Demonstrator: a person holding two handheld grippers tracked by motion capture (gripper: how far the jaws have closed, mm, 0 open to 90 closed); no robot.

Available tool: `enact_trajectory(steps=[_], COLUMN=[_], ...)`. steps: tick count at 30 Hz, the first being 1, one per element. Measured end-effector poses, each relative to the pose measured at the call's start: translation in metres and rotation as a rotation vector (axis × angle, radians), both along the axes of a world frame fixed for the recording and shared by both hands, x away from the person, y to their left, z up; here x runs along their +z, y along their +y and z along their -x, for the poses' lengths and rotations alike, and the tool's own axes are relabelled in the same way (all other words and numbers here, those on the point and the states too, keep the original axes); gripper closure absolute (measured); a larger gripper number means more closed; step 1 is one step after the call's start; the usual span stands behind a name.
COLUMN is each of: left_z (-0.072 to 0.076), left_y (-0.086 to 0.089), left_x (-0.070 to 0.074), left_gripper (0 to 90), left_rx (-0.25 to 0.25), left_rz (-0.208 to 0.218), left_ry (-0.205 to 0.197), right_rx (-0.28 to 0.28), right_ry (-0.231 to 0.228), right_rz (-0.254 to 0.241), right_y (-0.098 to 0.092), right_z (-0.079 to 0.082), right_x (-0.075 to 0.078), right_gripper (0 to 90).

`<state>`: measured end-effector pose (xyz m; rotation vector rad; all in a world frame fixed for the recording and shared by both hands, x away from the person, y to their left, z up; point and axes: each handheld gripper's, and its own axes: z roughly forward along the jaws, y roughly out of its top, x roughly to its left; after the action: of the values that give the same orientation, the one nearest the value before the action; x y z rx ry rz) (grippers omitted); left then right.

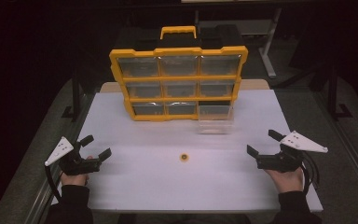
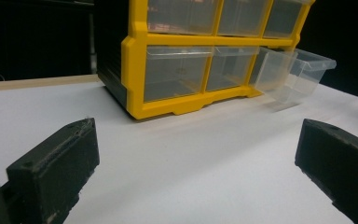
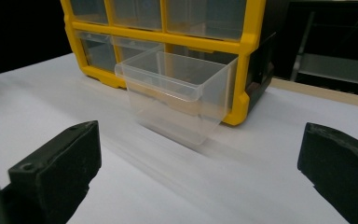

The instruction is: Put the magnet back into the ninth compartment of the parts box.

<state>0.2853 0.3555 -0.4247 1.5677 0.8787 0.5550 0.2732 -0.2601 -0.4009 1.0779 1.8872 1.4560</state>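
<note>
A white table is lying under the high view, running from the person's side toward a dark background; a strip of pale wood is showing along its far edge behind the white surface. Toward the back of it, a yellow-framed organiser is standing upright with a yellow handle on top, its face divided into three rows of three clear drawers; in the left gripper view the organiser is sitting ahead and slightly to the right, and in the right gripper view it is rising behind the pulled drawer. The bottom-right clear drawer is sitting drawn forward out of its slot, its front resting on the table just before the frame; in the right gripper view the drawer is looking empty and tilted, and in the left gripper view it is jutting out at the organiser's right end. The left gripper is being held in a hand near the table's left edge, its jaws standing wide apart with nothing between them; the right gripper is being held near the right edge, its jaws likewise spread and empty; both are sitting well apart from the organiser. A small round yellow piece is lying on the table between the two grippers, in front of the drawer; what it is cannot be told.
</note>
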Motion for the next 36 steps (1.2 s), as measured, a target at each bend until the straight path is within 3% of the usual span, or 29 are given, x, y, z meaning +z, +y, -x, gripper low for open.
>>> enact_trajectory(steps=[6, 13, 22, 36], left_z=[-0.001, 0.000, 0.002, 0.001], left_y=[-0.001, 0.000, 0.002, 0.002], left_x=[0.000, 0.001, 0.001, 0.000], left_gripper=[0.0, 0.0, 0.0, 0.0], left_rx=[-0.005, 0.010, 0.021, 0.023], left_rz=[-0.011, -0.006, 0.005, 0.005], left_ry=[-0.002, -0.009, -0.015, -0.008], right_rx=[-0.012, 0.005, 0.018, 0.062], right_ry=[0.021, 0.055, 0.061, 0.081], right_rz=[-0.005, 0.026, 0.031, 0.081], right_y=[0.000, 0.005, 0.006, 0.020], right_z=[-0.001, -0.004, -0.004, -0.012], right_x=[-0.001, 0.001, 0.004, 0.006], right_gripper=[0.0, 0.0, 0.0, 0.0])
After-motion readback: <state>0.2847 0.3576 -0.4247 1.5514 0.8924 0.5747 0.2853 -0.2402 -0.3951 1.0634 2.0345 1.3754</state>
